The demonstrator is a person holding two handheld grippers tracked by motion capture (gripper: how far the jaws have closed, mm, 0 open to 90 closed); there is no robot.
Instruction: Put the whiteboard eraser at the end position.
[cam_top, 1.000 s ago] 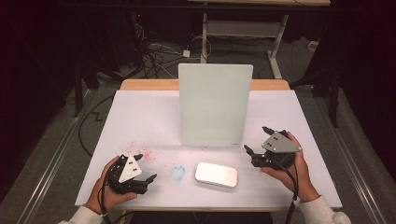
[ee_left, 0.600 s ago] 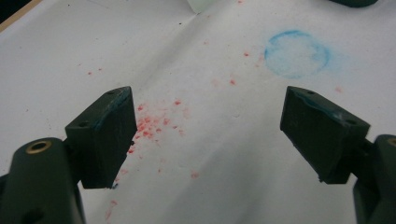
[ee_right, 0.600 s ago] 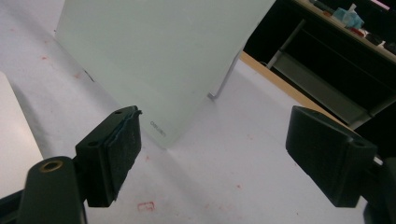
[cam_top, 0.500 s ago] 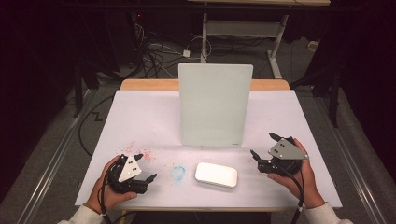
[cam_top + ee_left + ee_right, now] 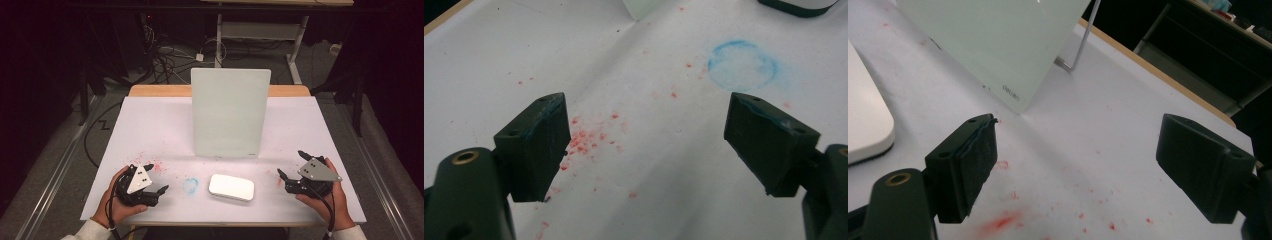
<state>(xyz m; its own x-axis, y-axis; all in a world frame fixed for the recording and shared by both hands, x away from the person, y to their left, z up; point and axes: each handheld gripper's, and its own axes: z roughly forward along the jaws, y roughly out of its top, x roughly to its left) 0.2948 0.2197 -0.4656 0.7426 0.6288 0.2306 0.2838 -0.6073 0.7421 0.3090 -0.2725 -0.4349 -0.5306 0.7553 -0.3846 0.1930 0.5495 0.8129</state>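
1. The white eraser block (image 5: pixel 231 187) lies flat at the near edge of the table (image 5: pixel 150 125), at about 6 o'clock from the upright glass board (image 5: pixel 230 112); it sits between the two hands, nearer the middle than either, so either claw could get to it.
2. The right claw (image 5: pixel 292 167) hangs low over the paper at about 3 o'clock from the eraser, well apart from it. Its jaws have just been opening and stand spread wide with nothing between them (in the right gripper view the eraser's rounded edge (image 5: pixel 868 135) shows off to the left, not in the gap).
3. The left claw (image 5: pixel 156 179) rests at about 9 o'clock from the eraser, jaws likewise spread and empty, over red chalk specks (image 5: pixel 586 140).
4. A blue ring smudge (image 5: pixel 190 185) lies just left of the eraser.
5. The board leans back on a wire stand (image 5: pixel 1080 42), its face toward the person, probably so it can be wiped or written on.
6. My guess: the right claw is lining up to take the eraser.
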